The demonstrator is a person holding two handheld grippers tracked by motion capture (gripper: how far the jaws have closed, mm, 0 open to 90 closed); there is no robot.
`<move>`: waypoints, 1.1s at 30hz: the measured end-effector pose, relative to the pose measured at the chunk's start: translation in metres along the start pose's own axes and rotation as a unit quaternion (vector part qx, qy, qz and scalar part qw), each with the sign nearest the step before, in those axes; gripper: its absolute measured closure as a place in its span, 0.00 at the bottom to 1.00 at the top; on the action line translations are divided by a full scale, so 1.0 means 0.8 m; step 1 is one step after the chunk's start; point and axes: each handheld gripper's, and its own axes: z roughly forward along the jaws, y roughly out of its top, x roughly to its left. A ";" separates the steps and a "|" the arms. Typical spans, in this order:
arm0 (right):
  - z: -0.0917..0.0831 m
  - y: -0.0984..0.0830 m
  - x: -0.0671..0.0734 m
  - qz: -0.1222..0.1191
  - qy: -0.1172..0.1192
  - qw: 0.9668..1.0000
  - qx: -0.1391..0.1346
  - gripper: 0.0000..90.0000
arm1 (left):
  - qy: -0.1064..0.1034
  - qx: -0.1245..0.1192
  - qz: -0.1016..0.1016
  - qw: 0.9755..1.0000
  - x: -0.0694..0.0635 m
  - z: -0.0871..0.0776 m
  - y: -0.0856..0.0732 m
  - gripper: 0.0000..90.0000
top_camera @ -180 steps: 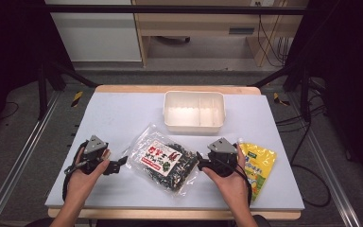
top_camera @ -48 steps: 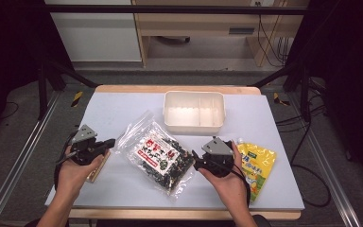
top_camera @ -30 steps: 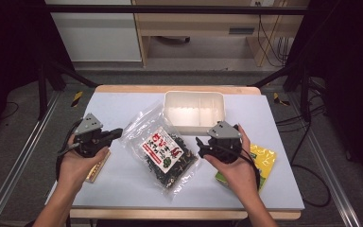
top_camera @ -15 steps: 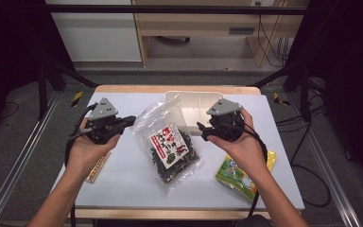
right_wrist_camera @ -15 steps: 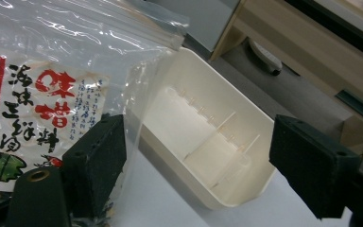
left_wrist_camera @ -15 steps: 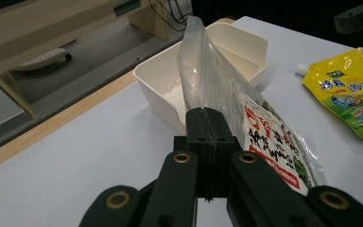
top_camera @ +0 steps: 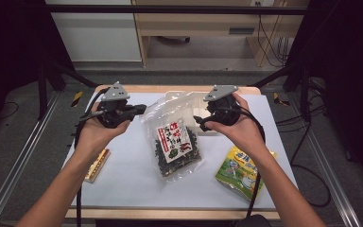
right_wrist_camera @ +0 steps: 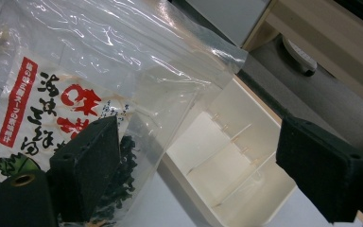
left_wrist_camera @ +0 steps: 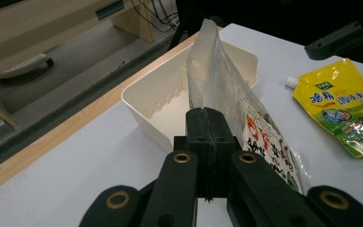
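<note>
A clear bag of dark dried seaweed (top_camera: 175,142) with a red and white label is raised over the table, its lower end hanging down. My left gripper (top_camera: 142,109) is shut on the bag's upper left edge; in the left gripper view the bag (left_wrist_camera: 227,90) stands edge-on just past the closed jaws (left_wrist_camera: 208,118). My right gripper (top_camera: 197,120) sits at the bag's right side. Its jaws (right_wrist_camera: 201,142) have just been opening and stand wide apart. The bag's clear edge (right_wrist_camera: 75,71) reaches between them unpressed. A white divided container (top_camera: 189,96) lies right behind the bag.
A yellow-green spouted pouch (top_camera: 241,170) lies flat at the front right of the white table (top_camera: 123,189). A thin wood-coloured bar (top_camera: 97,164) lies near the left edge. The container (left_wrist_camera: 142,109) (right_wrist_camera: 227,156) sits by the far wooden edge.
Both hands have risen and moved away from me toward the container. The bag has lifted with them and now hangs steeper. The yellow pouch now lies uncovered by the right hand.
</note>
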 end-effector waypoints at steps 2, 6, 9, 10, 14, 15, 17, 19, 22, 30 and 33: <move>0.002 0.001 -0.005 -0.005 0.003 1.000 0.003 0.18 | -0.001 0.001 0.006 1.000 -0.002 0.002 0.005 1.00; 0.001 0.005 -0.013 -0.021 0.004 1.000 0.002 0.19 | -0.012 -0.005 0.011 1.000 -0.005 0.002 0.015 1.00; 0.000 0.007 -0.019 -0.024 0.005 1.000 0.002 0.19 | -0.017 -0.006 0.019 1.000 -0.010 0.002 0.023 1.00; 0.001 0.008 -0.022 -0.033 0.000 0.999 0.005 0.18 | -0.017 -0.004 0.022 1.000 -0.012 0.002 0.024 1.00; 0.005 0.005 -0.032 -0.039 0.010 0.999 0.014 0.17 | -0.023 -0.007 0.033 0.999 -0.021 0.001 0.033 1.00; 0.005 0.004 -0.034 -0.041 0.014 0.999 0.017 0.17 | -0.024 -0.008 0.037 0.999 -0.024 0.000 0.036 1.00; 0.006 0.003 -0.038 -0.047 0.017 0.999 0.020 0.17 | -0.026 -0.009 0.043 0.999 -0.028 0.000 0.039 1.00; 0.006 0.003 -0.042 -0.049 0.017 0.998 0.021 0.17 | -0.028 -0.009 0.047 0.998 -0.031 0.000 0.041 1.00; 0.004 0.004 -0.046 -0.046 0.016 0.999 0.023 0.17 | -0.032 -0.010 0.048 0.998 -0.034 -0.001 0.044 1.00; -0.003 0.012 -0.050 -0.074 0.032 0.996 0.023 0.17 | -0.038 -0.009 0.063 0.997 -0.043 -0.004 0.051 1.00; -0.004 0.016 -0.049 -0.089 0.036 0.995 0.022 0.16 | -0.040 -0.010 0.066 0.997 -0.046 -0.004 0.052 1.00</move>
